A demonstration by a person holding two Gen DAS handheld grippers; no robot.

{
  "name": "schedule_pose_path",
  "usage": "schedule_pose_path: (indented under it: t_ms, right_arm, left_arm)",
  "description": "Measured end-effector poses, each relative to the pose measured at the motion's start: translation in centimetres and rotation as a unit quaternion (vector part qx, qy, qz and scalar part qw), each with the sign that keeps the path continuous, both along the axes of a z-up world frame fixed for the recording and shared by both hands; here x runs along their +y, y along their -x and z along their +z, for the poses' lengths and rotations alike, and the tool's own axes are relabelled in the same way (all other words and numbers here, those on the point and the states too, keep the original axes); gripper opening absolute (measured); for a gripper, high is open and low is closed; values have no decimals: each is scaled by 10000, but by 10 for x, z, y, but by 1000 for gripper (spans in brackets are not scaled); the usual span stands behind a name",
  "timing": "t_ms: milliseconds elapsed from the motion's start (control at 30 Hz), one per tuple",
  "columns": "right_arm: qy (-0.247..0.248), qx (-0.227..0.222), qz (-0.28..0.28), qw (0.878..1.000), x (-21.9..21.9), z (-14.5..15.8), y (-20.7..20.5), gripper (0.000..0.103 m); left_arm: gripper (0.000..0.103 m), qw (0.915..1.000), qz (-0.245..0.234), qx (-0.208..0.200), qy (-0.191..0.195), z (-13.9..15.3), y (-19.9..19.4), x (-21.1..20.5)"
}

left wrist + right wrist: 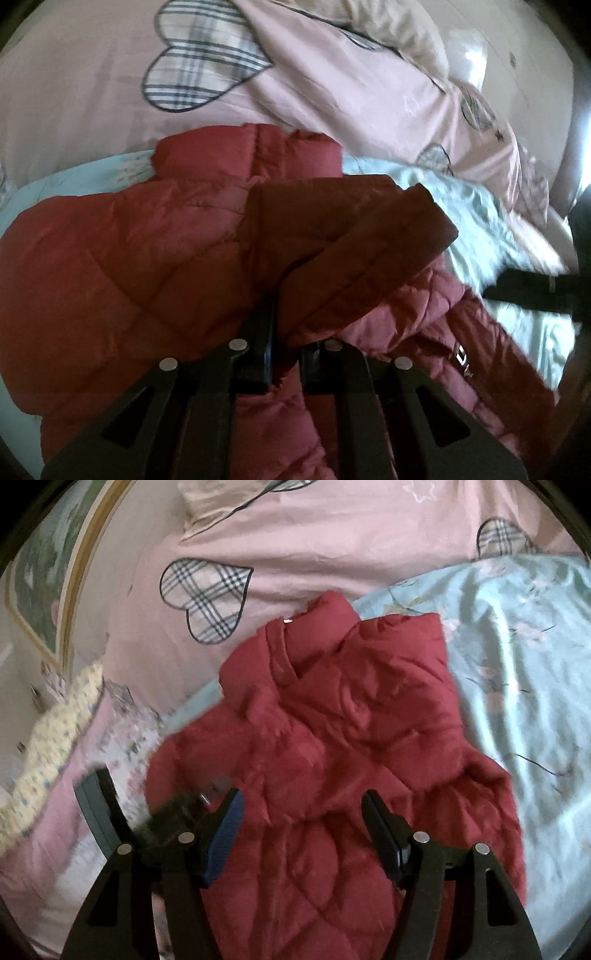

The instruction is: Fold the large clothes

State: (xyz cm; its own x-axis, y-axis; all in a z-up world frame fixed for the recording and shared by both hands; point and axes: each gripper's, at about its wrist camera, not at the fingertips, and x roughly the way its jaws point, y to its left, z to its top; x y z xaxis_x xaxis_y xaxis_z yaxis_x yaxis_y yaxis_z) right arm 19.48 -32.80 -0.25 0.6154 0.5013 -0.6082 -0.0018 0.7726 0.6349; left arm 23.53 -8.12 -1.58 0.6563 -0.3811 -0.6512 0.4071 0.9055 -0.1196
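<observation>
Left fingers [284, 354] pinch jacket [147, 240] sleeve | right fingers [303, 834] wide — jacket beneath

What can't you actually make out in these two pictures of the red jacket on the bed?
- Left wrist view: where the left tool pinches the red jacket is buried under a raised fold.
- Right wrist view: the jacket's lower hem is cut off by the bottom edge, behind the open right tool.
- Right wrist view: the dark object left of the tool is too blurred to identify.

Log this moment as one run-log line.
task: fold red puffer jacket | left gripper: shut on jacket sleeve | right gripper: open above jacket | surface: light blue sheet
</observation>
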Motion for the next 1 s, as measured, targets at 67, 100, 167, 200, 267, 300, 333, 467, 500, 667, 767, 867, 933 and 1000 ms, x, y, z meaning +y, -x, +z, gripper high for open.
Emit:
schedule_pose_path:
  t_ms: [67,100,167,200,267,300,333,467,500,667,767,867,933,1000]
  right_arm:
    - [-356,13,7,9994,-2,-4,-15,69]
    - [-577,33,14,9983,-3,-8,-24,69]
    - [-855,137,-16,9962,-3,-17,-39,69]
    - [-867,207,-31,9960,-2,-22,-46,69]
    - [-833,376,-7,9958,3,-31,-59,64]
    - [-893,437,61,9950,6,-36,-64,57]
    - [-942,478,119,9943,8,-39,-67,30]
    - [-656,467,119,9967,13,-39,-68,11]
    - [-489,395,104,9980,14,-35,-66,11]
    - [117,130,-40,9998,5,-21,-60,9]
    - [619,-2,-178,9979,-8,-13,-53,9]
    - [907,0,-326,9953,-21,-11,-49,9]
    - [894,66,-384,9952,-29,-17,-49,9]
    - [911,116,-417,9949,-31,-23,-50,9]
  left_arm:
    - [8,9998,-92,-45,-145,-4,4,-10]
    - [8,9997,-129,-57,-195,-5,5,-13]
    - [8,9993,-203,-90,-291,-7,7,-20]
    - [8,9992,-221,-91,-307,-7,7,-22]
    - [8,9993,-225,-71,-292,-8,6,-23]
    - [8,9993,-230,-56,-293,-9,6,-24]
    - [8,9993,-220,-29,-286,-9,5,-24]
    - [16,9991,-272,289,-142,-12,2,-18]
    - [22,9986,-358,386,-35,-11,3,-15]
    - [38,9950,-585,650,478,5,16,12]
    - [38,9957,-322,596,626,21,12,37]
    - [38,9963,67,473,710,36,-2,64]
    - [38,9965,290,402,673,40,-16,77]
    - [38,9962,435,439,616,38,-31,84]
